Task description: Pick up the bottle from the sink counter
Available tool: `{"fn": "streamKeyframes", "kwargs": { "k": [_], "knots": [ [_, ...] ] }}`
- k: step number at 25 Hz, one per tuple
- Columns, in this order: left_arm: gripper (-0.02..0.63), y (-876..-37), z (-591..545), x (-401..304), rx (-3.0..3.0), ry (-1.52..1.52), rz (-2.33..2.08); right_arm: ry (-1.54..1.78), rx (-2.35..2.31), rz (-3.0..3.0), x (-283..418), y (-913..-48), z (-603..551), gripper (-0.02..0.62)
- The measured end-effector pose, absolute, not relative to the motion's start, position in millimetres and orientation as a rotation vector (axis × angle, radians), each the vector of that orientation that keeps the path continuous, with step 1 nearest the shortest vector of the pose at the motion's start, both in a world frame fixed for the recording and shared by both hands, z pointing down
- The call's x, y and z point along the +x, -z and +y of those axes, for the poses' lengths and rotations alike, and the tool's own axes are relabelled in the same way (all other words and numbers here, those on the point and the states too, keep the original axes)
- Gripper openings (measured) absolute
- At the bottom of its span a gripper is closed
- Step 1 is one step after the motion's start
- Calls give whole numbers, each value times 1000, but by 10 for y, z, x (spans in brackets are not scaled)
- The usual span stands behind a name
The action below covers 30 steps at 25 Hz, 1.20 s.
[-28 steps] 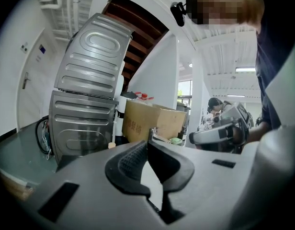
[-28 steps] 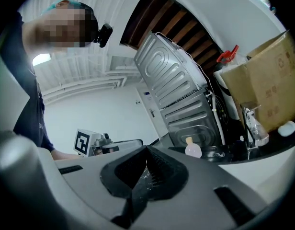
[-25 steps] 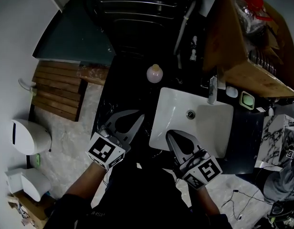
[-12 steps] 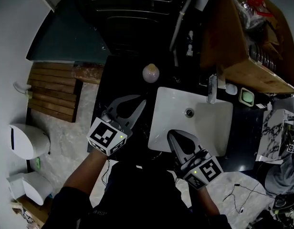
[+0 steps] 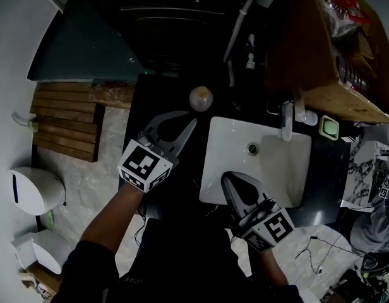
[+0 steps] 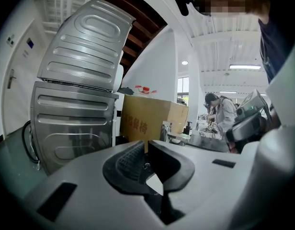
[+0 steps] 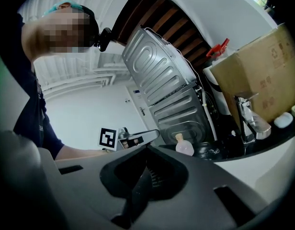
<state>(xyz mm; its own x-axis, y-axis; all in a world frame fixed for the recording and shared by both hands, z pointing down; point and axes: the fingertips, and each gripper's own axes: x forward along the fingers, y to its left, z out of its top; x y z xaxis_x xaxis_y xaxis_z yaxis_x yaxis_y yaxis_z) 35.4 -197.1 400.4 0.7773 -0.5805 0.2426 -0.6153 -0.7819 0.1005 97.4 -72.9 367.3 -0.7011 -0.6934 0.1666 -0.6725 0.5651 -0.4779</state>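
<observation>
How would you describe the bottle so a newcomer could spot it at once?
Start at the white sink set in the dark counter. Off the sink's far left corner stands the bottle. It is the only small, round, pale pink thing there, unlike the chrome tap behind the basin.

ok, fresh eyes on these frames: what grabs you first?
The white sink glows against the dark counter at centre right of the head view, with a small pinkish bottle standing just beyond its upper left corner. Both tools carry bold black-and-white marker cubes: the left tool, shut, points at the bottle; the right tool, shut, sits over the sink's near edge.
</observation>
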Motion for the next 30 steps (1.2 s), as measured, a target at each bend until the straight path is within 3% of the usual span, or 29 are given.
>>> {"fn": "streamKeyframes", "kwargs": {
  "k": [30],
  "knots": [
    [201, -4628, -2685, 401, 2805, -415, -835, 945, -1282, 2713, 810, -4047, -995, 21]
  ]
}}
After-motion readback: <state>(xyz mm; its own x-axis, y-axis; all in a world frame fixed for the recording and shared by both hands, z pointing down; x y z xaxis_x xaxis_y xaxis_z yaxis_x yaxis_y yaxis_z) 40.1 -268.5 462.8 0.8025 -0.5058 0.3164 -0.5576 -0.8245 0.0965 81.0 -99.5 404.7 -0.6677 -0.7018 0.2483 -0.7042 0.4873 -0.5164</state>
